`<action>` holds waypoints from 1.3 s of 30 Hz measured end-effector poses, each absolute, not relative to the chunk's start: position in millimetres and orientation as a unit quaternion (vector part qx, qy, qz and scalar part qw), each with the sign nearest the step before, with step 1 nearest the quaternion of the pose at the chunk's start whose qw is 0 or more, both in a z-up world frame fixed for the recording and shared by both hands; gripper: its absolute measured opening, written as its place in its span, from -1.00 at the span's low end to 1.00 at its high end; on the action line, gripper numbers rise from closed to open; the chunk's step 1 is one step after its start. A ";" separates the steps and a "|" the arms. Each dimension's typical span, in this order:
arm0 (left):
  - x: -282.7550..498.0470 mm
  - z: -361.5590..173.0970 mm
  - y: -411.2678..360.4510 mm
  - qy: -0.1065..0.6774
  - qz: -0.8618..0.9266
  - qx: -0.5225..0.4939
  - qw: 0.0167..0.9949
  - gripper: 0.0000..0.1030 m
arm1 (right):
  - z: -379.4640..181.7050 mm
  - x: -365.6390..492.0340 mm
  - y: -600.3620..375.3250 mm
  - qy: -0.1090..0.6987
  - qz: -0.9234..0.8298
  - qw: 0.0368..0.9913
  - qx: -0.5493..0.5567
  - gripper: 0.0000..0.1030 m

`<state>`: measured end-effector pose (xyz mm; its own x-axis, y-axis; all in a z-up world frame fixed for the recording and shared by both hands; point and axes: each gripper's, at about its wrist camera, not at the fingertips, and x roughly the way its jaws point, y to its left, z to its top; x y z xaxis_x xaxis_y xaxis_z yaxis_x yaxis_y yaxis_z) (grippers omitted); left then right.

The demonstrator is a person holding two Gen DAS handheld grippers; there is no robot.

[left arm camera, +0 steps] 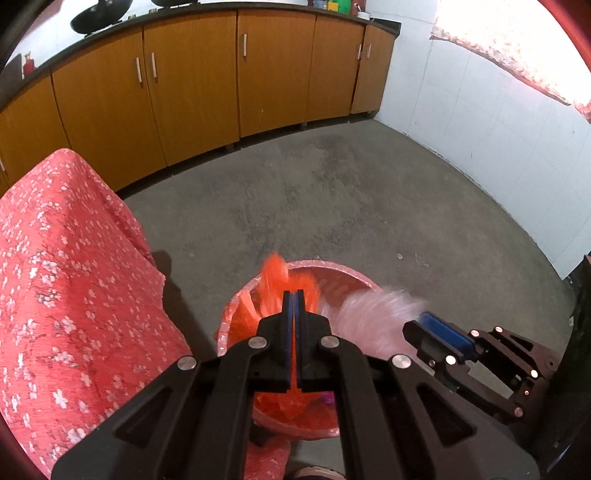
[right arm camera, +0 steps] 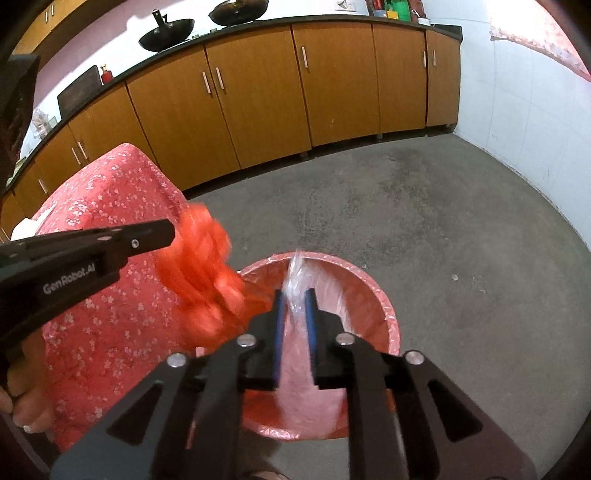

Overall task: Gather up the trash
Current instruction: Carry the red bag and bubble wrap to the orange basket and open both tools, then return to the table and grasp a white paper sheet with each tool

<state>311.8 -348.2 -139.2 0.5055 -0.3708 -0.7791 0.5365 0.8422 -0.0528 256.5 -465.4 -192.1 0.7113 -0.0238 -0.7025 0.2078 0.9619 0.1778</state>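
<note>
Bin: red trash bin with a clear liner, on grey concrete floor, low centre in both views.
Left gripper: left gripper with jaws pressed together on orange plastic wrapper; the wrapper is blurred, sticking up above the bin's near-left rim in the left wrist view.
Right gripper: right gripper with jaws narrowly apart, clear plastic wrapper between them above the bin's mouth; whether the pads press it cannot be told.
Left of frame: red floral cloth draped beside the bin.
Upper frame: brown cabinets under a dark counter; black wok on top.
</note>
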 end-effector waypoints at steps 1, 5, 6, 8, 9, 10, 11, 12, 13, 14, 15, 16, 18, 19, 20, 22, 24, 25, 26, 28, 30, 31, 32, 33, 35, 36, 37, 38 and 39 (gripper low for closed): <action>313.0 -139.9 -348.1 0.425 -0.264 0.095 0.861 -0.98 | -193.3 255.7 -466.3 0.375 -0.065 0.917 0.122 -0.64; 314.5 -140.6 -343.9 0.433 -0.262 0.086 0.858 -0.93 | -198.6 251.8 -470.9 0.380 -0.073 0.913 0.127 -0.64; 314.7 -139.8 -342.6 0.433 -0.260 0.083 0.859 -0.87 | -199.8 249.8 -472.9 0.381 -0.078 0.912 0.129 -0.63; 315.4 -135.6 -336.1 0.433 -0.256 0.074 0.861 -0.73 | -200.5 247.3 -474.9 0.381 -0.081 0.911 0.132 -0.60; 315.3 -133.1 -332.8 0.432 -0.254 0.066 0.863 -0.64 | -199.5 246.1 -475.5 0.380 -0.085 0.911 0.134 -0.57; 314.7 -130.0 -329.1 0.431 -0.253 0.059 0.864 -0.60 | -198.2 245.0 -475.7 0.378 -0.086 0.912 0.134 -0.56; 313.9 -125.9 -324.7 0.428 -0.253 0.053 0.866 -0.53 | -196.4 245.0 -475.4 0.376 -0.087 0.913 0.134 -0.55; 311.9 -119.3 -318.5 0.421 -0.250 0.049 0.871 -0.48 | -193.6 244.6 -474.5 0.374 -0.087 0.914 0.132 -0.55; 309.7 -115.2 -314.7 0.415 -0.248 0.048 0.874 -0.47 | -189.2 244.7 -471.9 0.369 -0.087 0.916 0.131 -0.55; 306.5 -108.9 -308.6 0.406 -0.246 0.049 0.879 -0.45 | -183.5 245.2 -468.6 0.364 -0.085 0.918 0.130 -0.53; 304.0 -103.5 -302.6 0.397 -0.244 0.051 0.883 -0.40 | -179.5 245.0 -467.2 0.360 -0.083 0.920 0.129 -0.49; 300.6 -96.9 -294.2 0.388 -0.239 0.052 0.889 -0.36 | -172.7 245.8 -463.0 0.353 -0.080 0.923 0.128 -0.47; 294.1 -85.6 -275.0 0.374 -0.229 0.049 0.897 -0.29 | -156.0 249.1 -452.1 0.337 -0.069 0.931 0.124 -0.43; 291.2 -80.7 -264.4 0.367 -0.223 0.050 0.902 -0.29 | -148.2 251.2 -445.0 0.330 -0.062 0.934 0.122 -0.43; 288.9 -77.8 -256.7 0.361 -0.217 0.052 0.905 -0.27 | -140.7 253.3 -438.1 0.325 -0.055 0.936 0.121 -0.43; 280.7 -68.9 -227.7 0.345 -0.194 0.056 0.916 -0.21 | -122.4 257.7 -419.3 0.310 -0.034 0.943 0.117 -0.43; 276.1 -64.1 -196.9 0.339 -0.169 0.055 0.924 -0.16 | -107.8 261.7 -402.4 0.301 -0.015 0.947 0.113 -0.40; 274.7 -62.9 -185.0 0.338 -0.158 0.053 0.926 -0.16 | -98.3 265.3 -388.3 0.295 0.000 0.949 0.109 -0.40; 273.5 -61.9 -169.9 0.337 -0.145 0.051 0.929 -0.16 | -90.2 269.0 -374.2 0.290 0.014 0.951 0.105 -0.39; 270.4 -57.9 -130.9 0.334 -0.110 0.044 0.935 -0.16 | -77.0 276.0 -344.3 0.285 0.043 0.953 0.095 -0.39; 268.8 -53.3 -94.4 0.330 -0.077 0.036 0.940 -0.16 | -67.3 282.6 -316.7 0.283 0.070 0.953 0.086 -0.39; 267.1 -51.3 -73.0 0.326 -0.058 0.030 0.943 -0.15 | -62.1 287.6 -296.7 0.282 0.088 0.952 0.079 -0.39; 266.3 -48.4 -60.2 0.324 -0.046 0.027 0.945 -0.12 | -58.5 289.5 -282.2 0.282 0.100 0.951 0.074 -0.39; 264.8 -47.0 -38.3 0.321 -0.025 0.023 0.947 -0.08 | -55.0 294.2 -261.5 0.284 0.119 0.949 0.066 -0.39; 262.3 -47.0 -7.3 0.315 0.005 0.019 0.949 -0.08 | -50.7 298.5 -229.4 0.289 0.148 0.944 0.055 -0.39; 260.6 -47.6 3.6 0.314 0.017 0.019 0.949 -0.08 | -49.8 301.5 -218.1 0.291 0.158 0.942 0.051 -0.38; 259.9 -48.1 19.4 0.313 0.032 0.016 0.949 -0.08 | -49.1 304.9 -203.7 0.293 0.169 0.940 0.046 -0.38; 260.1 -47.8 33.6 0.313 0.043 0.011 0.949 -0.07 | -49.0 308.8 -183.0 0.298 0.185 0.936 0.038 -0.38; 259.8 -47.9 44.5 0.313 0.052 0.007 0.948 -0.07 | -48.9 312.7 -168.2 0.303 0.196 0.932 0.033 -0.38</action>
